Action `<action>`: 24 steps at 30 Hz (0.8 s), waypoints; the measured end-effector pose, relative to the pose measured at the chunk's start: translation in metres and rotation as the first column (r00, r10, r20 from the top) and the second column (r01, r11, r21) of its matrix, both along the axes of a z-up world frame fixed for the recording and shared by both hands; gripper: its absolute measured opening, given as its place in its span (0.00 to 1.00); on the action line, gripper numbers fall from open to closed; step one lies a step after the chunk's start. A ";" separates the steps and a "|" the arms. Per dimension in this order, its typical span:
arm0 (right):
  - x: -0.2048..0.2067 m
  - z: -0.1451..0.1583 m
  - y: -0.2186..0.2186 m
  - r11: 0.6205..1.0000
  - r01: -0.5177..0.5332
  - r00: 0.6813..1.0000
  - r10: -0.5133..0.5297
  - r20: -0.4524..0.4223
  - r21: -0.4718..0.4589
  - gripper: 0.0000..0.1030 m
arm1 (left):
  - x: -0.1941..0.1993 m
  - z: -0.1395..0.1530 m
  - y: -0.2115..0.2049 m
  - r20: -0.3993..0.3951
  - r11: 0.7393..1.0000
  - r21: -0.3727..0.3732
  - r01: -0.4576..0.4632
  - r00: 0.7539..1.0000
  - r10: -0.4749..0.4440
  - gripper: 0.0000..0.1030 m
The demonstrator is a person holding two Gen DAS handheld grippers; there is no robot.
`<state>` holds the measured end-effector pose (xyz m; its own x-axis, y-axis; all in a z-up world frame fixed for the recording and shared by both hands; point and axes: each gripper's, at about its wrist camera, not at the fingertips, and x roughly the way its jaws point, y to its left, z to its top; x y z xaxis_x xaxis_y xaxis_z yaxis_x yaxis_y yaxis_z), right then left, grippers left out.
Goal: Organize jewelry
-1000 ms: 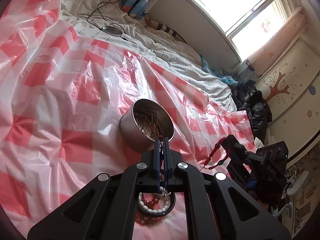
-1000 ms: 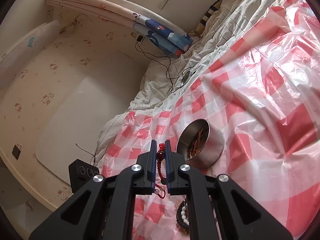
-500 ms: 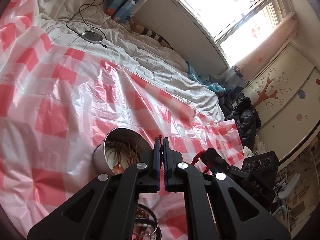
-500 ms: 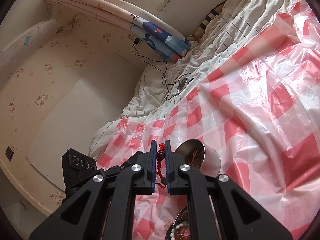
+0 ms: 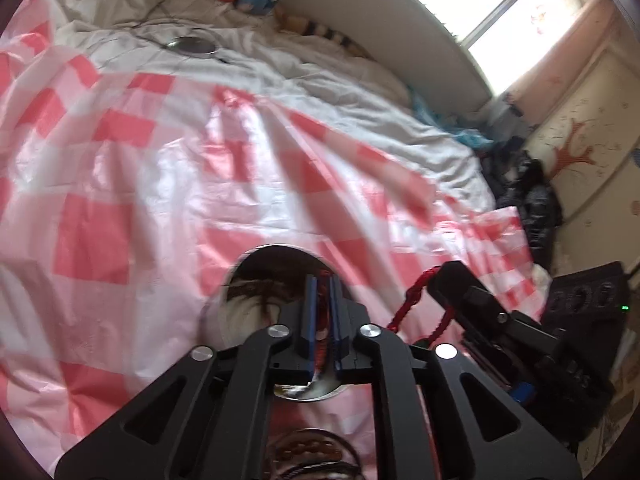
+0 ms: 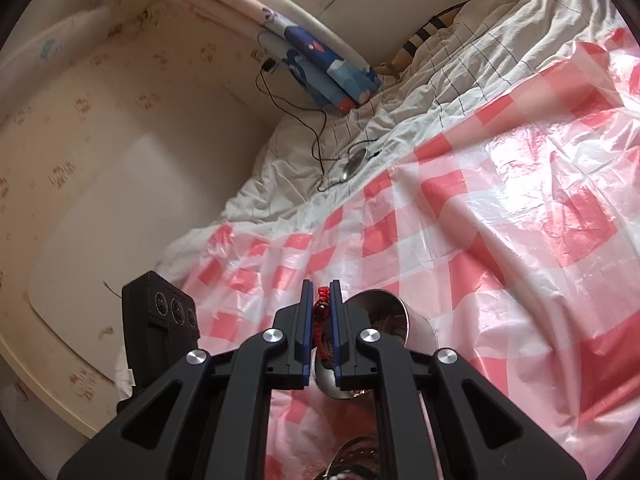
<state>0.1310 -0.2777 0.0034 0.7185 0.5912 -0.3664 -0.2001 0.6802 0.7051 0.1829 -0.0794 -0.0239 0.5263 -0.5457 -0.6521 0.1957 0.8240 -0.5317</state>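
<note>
– Tongs on the left (image 5: pixel 322 280) have just been opening. Their pads stand narrowly apart, with a red strand between them, and I judge it loose, not pinched.

– And the right tongs (image 6: pixel 321 282)?

– Closed tight on the red cord bracelet (image 6: pixel 322 310). In the left view its cord hangs from their tip toward the left tongs, so both tools meet on this 1 piece.

– Where is it relative to the target?

– Directly over the steel tin (image 5: pixel 248 276), which sits on the checked plastic sheet (image 5: pixel 120 184) spread over the bed. The left tongs' tips hang just above the tin's mouth, and the right tongs are just to its right.

– So how far along is the task?

– Partly done, I'd say. The tin already holds brownish cords or strands, though blur hides exactly what they are. This bracelet is over the tin but not yet in it, because the right tongs haven't released.

– Anything left after that?

– Probably. A second container (image 5: pixel 312 450) at the near edge holds several braided and beaded bands. Whether those are sorted or waiting, I cannot tell.
</note>
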 end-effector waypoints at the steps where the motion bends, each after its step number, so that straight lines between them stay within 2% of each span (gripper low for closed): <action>1: 0.003 -0.001 0.003 1.000 -0.001 1.000 0.001 -0.004 -0.019 0.09 | 0.001 -0.001 0.004 -0.014 1.000 0.014 -0.027 1.000 0.027 0.27; 2: 0.008 -0.003 0.011 0.998 -0.004 1.000 0.003 -0.011 -0.064 0.09 | 0.002 -0.001 0.011 -0.023 0.999 0.006 -0.051 0.998 0.052 0.33; 3: 0.012 -0.005 0.018 0.995 -0.005 1.000 0.003 -0.021 -0.104 0.09 | 0.001 0.002 0.017 -0.021 0.997 -0.003 -0.080 0.997 0.080 0.44; 4: 0.016 -0.008 0.025 0.989 -0.010 0.999 0.005 -0.034 -0.145 0.09 | -0.001 0.008 0.026 -0.004 0.992 -0.001 -0.124 0.992 0.124 0.50; 5: 0.020 -0.012 0.033 0.982 -0.022 0.998 0.011 -0.056 -0.190 0.12 | -0.003 0.013 0.031 0.011 0.990 0.002 -0.142 0.990 0.142 0.51; 6: 0.023 -0.016 0.040 0.975 -0.038 0.997 0.022 -0.074 -0.219 0.27 | -0.005 0.018 0.036 0.025 0.988 0.004 -0.156 0.987 0.156 0.54; 8: 0.023 -0.020 0.044 0.971 -0.042 0.996 0.022 -0.089 -0.234 0.46 | -0.009 0.023 0.043 0.032 0.983 0.005 -0.183 0.983 0.182 0.59; 12: 0.018 -0.012 0.040 0.975 -0.027 0.998 0.013 -0.064 -0.222 0.47 | -0.016 0.026 0.049 0.028 0.981 0.016 -0.196 0.980 0.195 0.63; 14: 0.014 -0.008 0.035 0.979 -0.011 0.998 -0.001 -0.059 -0.203 0.51 | -0.025 0.025 0.050 0.039 0.980 0.059 -0.189 0.982 0.187 0.65; 17: 0.008 -0.004 0.022 0.985 0.021 0.996 -0.035 -0.077 -0.168 0.54 | -0.043 0.024 0.046 0.071 0.971 0.167 -0.171 0.984 0.161 0.65; 19: 0.003 -0.005 0.015 0.989 0.034 0.994 -0.049 -0.101 -0.141 0.56 | -0.059 0.025 0.043 0.107 0.955 0.248 -0.161 0.985 0.138 0.65; 21: -0.003 -0.009 0.009 0.992 0.051 0.988 -0.067 -0.137 -0.115 0.62 | -0.071 0.027 0.040 0.139 0.941 0.300 -0.155 0.983 0.117 0.66; 24: -0.013 -0.012 0.007 0.991 0.052 0.982 -0.074 -0.174 -0.126 0.64 | -0.092 0.029 0.032 0.183 0.909 0.393 -0.137 0.981 0.069 0.69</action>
